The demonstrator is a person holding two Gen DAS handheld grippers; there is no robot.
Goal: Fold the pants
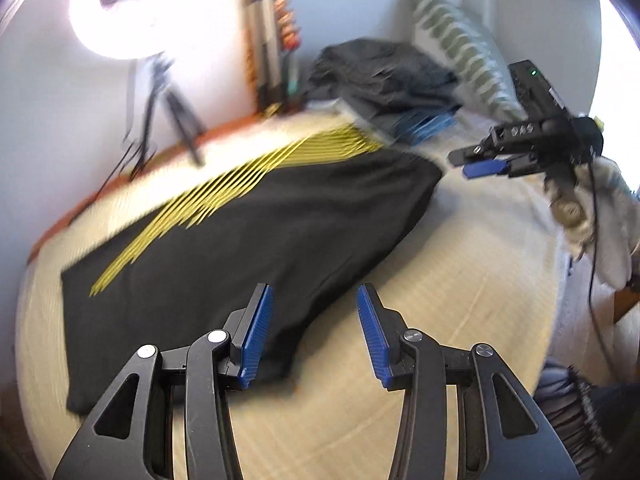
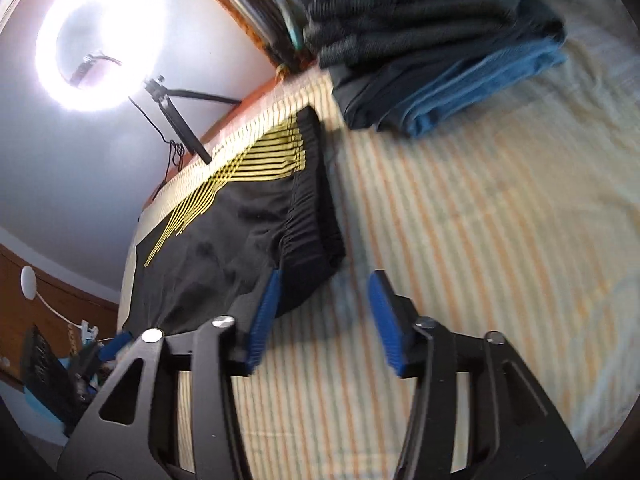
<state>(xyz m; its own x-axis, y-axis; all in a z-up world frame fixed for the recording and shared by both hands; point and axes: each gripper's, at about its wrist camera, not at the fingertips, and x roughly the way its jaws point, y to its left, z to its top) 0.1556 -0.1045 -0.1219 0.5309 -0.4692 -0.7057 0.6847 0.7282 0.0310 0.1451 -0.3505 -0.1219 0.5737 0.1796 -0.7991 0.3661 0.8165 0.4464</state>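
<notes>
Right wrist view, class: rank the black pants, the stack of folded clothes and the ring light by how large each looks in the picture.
1. Black pants
2. Stack of folded clothes, close behind and partly cut off by the frame, so that ranking is unsure
3. Ring light, which stands farthest away

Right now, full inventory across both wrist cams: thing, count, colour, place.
pants: 1, black with yellow stripes, laid flat on the bed, waistband toward the clothes stack
bed: 1, cream sheet with pale orange stripes, under everything
clothes stack: 1 pile, dark grey over blue, folded, far end of the bed
pillow: 1, white and green pattern, behind the stack
ring light: 1, white, lit, on a black tripod beside the bed
left gripper: 1, black with blue pads, open, by the pants' near edge
right gripper: 1, black with blue pads, open, near the waistband corner
</notes>
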